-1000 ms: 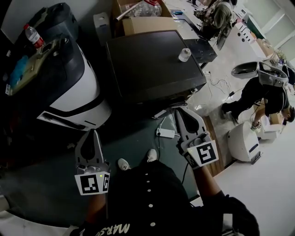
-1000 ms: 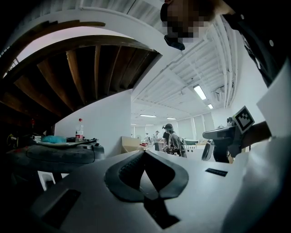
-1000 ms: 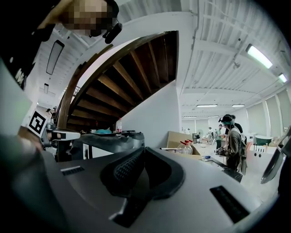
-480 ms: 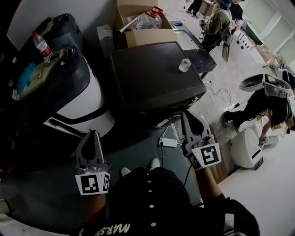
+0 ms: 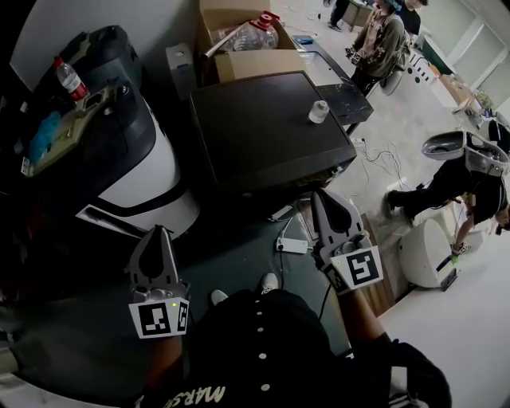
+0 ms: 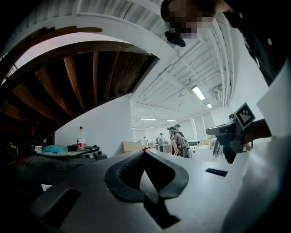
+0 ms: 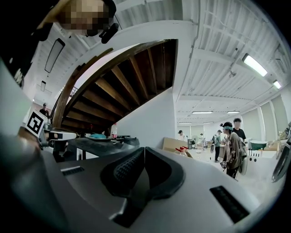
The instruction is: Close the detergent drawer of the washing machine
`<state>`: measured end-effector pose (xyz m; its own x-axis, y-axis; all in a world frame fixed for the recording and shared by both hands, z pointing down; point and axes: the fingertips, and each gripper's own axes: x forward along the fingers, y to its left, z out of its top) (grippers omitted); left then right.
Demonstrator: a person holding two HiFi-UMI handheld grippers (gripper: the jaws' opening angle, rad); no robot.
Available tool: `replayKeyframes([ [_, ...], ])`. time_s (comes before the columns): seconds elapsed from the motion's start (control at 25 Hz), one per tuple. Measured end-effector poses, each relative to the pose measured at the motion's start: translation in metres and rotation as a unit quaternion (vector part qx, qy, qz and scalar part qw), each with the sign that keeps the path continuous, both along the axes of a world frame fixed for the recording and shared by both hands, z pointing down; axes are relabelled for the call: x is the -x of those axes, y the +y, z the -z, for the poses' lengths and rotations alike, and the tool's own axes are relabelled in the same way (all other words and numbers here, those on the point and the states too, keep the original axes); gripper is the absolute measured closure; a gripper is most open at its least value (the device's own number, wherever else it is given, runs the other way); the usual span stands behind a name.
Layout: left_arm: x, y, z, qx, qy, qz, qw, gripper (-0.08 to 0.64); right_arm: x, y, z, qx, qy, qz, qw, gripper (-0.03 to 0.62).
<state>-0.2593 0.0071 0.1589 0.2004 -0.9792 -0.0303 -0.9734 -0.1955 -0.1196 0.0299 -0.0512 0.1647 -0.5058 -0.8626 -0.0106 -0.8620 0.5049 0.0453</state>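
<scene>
Washing machine [image 5: 267, 131], cup [image 5: 319, 111] on top, box [image 5: 259, 64] behind; left gripper [image 5: 159, 231] and right gripper [image 5: 322, 197] fingers together.

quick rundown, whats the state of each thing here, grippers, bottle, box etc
left gripper, shut, empty
right gripper, shut, empty
clear plastic bottle with red cap, upright, capped
brown cardboard box, open on top
small white cylinder on dark washing machine top, standing upright
detergent drawer, cannot tell from these views

Open floor [image 5: 231, 239] before the washing machine [image 5: 271, 131] (power strip [image 5: 292, 245] lying there); rounded appliance [image 5: 135, 159] crowds left.
</scene>
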Motion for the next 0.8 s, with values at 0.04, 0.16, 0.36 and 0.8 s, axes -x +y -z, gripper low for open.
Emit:
replayKeyframes([
  [0.04, 0.0, 0.0, 0.0, 0.0, -0.001, -0.001, 1.0, 0.546, 0.001, 0.0, 0.0, 0.0, 0.0, 0.002, 1.0, 0.561],
  [0.16, 0.0, 0.001, 0.0, 0.001, -0.001, 0.0, 1.0, 0.546, 0.006, 0.001, 0.006, -0.007, -0.017, 0.011, 1.0, 0.561],
  [0.36, 0.0, 0.002, 0.0, 0.001, 0.0, 0.002, 1.0, 0.546, 0.004, 0.0, 0.001, 0.003, 0.0, 0.004, 1.0, 0.561],
  [0.8, -0.006, 0.002, -0.002, 0.0, 0.002, 0.002, 1.0, 0.546, 0.007, 0.0, 0.005, 0.0, -0.013, 0.006, 1.0, 0.561],
])
